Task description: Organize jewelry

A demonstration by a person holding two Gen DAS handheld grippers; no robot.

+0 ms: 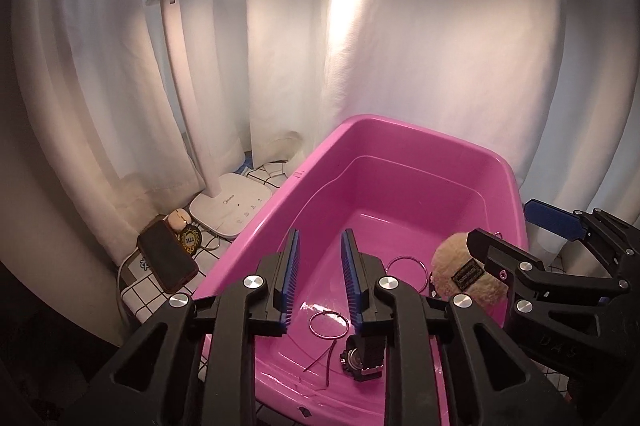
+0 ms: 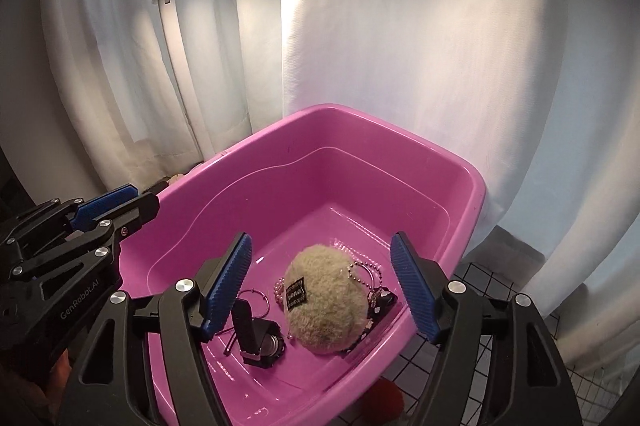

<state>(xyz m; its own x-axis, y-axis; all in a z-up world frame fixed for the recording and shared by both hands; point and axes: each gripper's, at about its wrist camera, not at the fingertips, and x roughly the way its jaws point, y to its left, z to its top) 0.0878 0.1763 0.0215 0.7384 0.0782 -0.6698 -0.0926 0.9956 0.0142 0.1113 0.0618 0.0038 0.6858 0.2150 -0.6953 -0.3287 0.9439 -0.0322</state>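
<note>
A pink plastic tub (image 1: 404, 138) (image 2: 360, 124) holds the jewelry. In it lie a thin wire hoop (image 1: 329, 324), a second hoop (image 1: 406, 268) (image 2: 256, 300), a black wristwatch (image 1: 360, 358) (image 2: 258, 336), a beige plush ball charm (image 1: 466, 276) (image 2: 326, 300) with a bead chain (image 2: 366, 266), and a dark item (image 2: 382, 302) partly under the plush. My left gripper (image 1: 320, 280) is open and empty over the tub's near left part. My right gripper (image 2: 322, 286) is open wide and empty, straddling the plush from above.
A white desk lamp (image 1: 230, 210) stands left of the tub, lit overhead. A dark phone (image 1: 168, 260), a round badge (image 1: 190, 238) and a small beige thing (image 1: 177, 219) lie by its base on a checked cloth (image 2: 492, 280). White curtains (image 1: 440, 46) hang close behind. Something red (image 2: 390, 404) lies by the tub's front.
</note>
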